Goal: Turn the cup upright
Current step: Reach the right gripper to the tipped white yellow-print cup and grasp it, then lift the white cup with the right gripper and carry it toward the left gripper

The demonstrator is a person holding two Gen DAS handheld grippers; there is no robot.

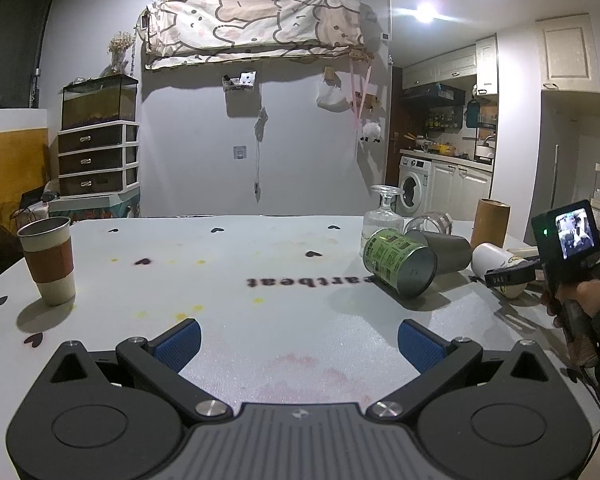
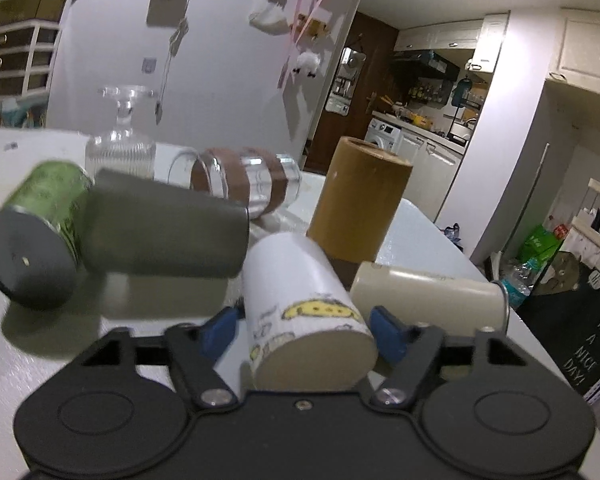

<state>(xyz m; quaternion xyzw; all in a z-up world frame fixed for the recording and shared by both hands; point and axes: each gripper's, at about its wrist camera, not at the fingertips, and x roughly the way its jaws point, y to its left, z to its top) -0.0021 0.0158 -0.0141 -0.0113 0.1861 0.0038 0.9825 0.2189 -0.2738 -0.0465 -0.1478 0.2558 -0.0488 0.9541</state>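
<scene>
Left wrist view: the left gripper (image 1: 298,344) hovered low over the white bench (image 1: 228,280), its blue-padded fingers (image 1: 178,344) spread wide with nothing between them. A paper cup with a brown sleeve (image 1: 49,260) stood upright near the bench's left edge, well apart from the other vessels. At the right side lay a cluster: a green can (image 1: 398,266) on its side, a grey metal cup (image 1: 446,250) lying just behind it, an inverted stemmed glass (image 1: 383,216), a clear banded glass (image 1: 430,222) on its side, and an upright brown cylinder (image 1: 493,222). The white cup (image 1: 496,262) lay on its side at the far right, with the right gripper (image 1: 512,274) at it and the person's hand (image 1: 580,300) on the handle.

Right wrist view: the right gripper (image 2: 304,330) straddled the white cup (image 2: 304,312), which lay on its side with its flat base toward the camera and a yellow printed figure on its wall. The blue fingers (image 2: 386,332) stood on either side of the cup; whether the pads pressed on it could not be told, though a gap showed at the right pad. A beige cup (image 2: 428,294) lay on its side just right of the white cup. Behind stood the brown cylinder (image 2: 360,204); the grey metal cup (image 2: 164,232), green can (image 2: 36,240), banded glass (image 2: 244,184) and inverted stemmed glass (image 2: 122,140) lay to the left.
</scene>
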